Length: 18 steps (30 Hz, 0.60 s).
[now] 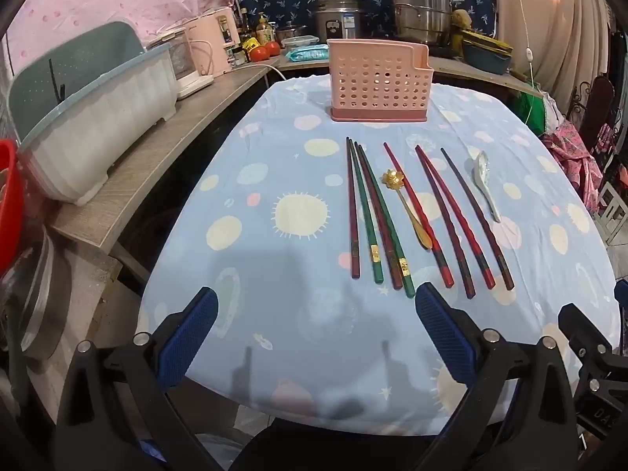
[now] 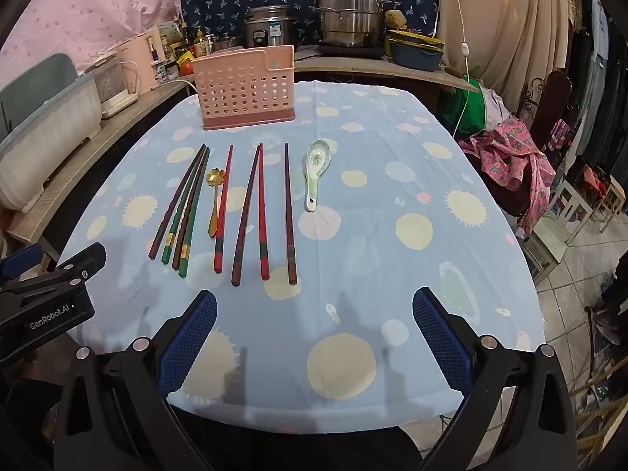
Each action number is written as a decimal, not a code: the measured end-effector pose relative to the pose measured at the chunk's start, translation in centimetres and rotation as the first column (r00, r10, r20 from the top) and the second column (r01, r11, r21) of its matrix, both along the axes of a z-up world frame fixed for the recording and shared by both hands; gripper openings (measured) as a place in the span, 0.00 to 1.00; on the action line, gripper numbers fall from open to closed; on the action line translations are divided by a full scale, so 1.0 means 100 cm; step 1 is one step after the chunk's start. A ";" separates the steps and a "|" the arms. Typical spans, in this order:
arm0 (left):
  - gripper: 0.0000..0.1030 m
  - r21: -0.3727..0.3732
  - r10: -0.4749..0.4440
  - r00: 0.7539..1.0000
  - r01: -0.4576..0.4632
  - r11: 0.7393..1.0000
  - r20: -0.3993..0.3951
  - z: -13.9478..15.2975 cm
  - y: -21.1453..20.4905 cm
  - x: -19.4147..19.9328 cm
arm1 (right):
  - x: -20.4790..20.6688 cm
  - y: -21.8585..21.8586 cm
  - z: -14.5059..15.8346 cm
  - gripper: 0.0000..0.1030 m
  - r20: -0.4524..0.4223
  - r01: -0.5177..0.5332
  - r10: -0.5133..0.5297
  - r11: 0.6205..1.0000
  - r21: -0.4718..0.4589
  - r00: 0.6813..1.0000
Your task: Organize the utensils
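Note:
A pink perforated utensil basket (image 1: 378, 80) (image 2: 248, 87) stands empty at the far side of the table. In front of it lie several red, green and dark chopsticks (image 1: 396, 216) (image 2: 239, 208) in a row, a gold flower-headed spoon (image 1: 408, 208) (image 2: 215, 200) among them, and a white ceramic spoon (image 1: 484, 182) (image 2: 316, 174) at the right. My left gripper (image 1: 316, 310) is open and empty near the table's front edge, just short of the chopstick ends. My right gripper (image 2: 314, 310) is open and empty, to the right of the left one.
The table wears a light blue patterned cloth (image 1: 274, 212) (image 2: 392, 196). A wooden counter (image 1: 165, 149) at left holds a grey-blue dish bin (image 1: 90, 117) and a pink appliance (image 1: 214, 45). Steel pots (image 2: 349, 13) stand at the back. A chair with pink cloth (image 2: 514, 153) is at right.

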State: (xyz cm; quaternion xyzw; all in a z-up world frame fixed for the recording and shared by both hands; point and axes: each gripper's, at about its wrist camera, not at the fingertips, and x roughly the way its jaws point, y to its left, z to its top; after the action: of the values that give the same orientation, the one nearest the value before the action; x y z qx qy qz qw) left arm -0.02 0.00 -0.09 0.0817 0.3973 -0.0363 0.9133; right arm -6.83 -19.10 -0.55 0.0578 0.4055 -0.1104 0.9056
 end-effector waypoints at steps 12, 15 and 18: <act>0.93 -0.016 -0.004 1.000 0.004 1.000 -0.007 0.003 0.010 0.004 | -0.003 -0.004 0.008 0.93 0.021 0.001 -0.001 1.000 0.007 1.000; 0.93 -0.009 -0.002 1.000 0.002 1.000 0.006 0.004 0.002 -0.005 | -0.002 -0.002 0.009 0.93 0.024 -0.001 0.001 1.000 0.006 1.000; 0.93 -0.008 0.000 1.000 0.000 1.000 0.004 0.003 0.001 -0.006 | -0.003 0.001 0.004 0.93 0.027 -0.002 0.002 1.000 0.001 1.000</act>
State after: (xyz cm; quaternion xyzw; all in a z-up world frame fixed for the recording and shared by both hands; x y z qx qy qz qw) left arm -0.64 0.06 0.25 0.0781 0.3954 -0.0380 0.9144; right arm -7.13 -18.96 -0.18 0.0595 0.3932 -0.1084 0.9111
